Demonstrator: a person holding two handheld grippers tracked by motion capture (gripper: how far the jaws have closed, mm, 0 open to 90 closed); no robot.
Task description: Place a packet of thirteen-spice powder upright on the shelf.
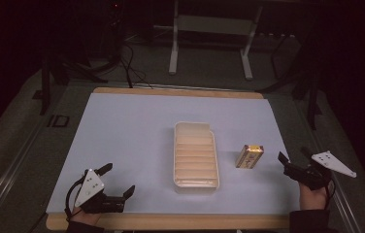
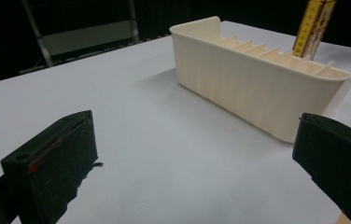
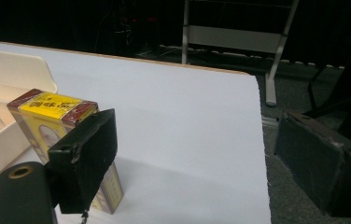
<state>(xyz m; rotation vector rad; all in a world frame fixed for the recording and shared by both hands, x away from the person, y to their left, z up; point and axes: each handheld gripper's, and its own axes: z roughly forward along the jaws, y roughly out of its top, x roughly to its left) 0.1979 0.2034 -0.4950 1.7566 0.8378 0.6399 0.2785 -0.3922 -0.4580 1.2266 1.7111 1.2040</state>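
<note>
Standing upright, a yellow box (image 1: 249, 156) is seen beside the ribbed tray (image 1: 195, 180); both grippers' fingers (image 2: 52, 163) are held open near the surface's (image 1: 122, 126) front corners.

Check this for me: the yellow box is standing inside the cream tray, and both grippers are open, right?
Not quite. The yellow box stands on the white table cover, beside the cream tray on its right, as the high view shows. Both the left gripper and right gripper are indeed open.

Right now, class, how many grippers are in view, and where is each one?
2. The left gripper rests open at the table's near left corner. The right gripper hovers open at the table's right edge, just right of the upright yellow box. None appears hidden.
</note>
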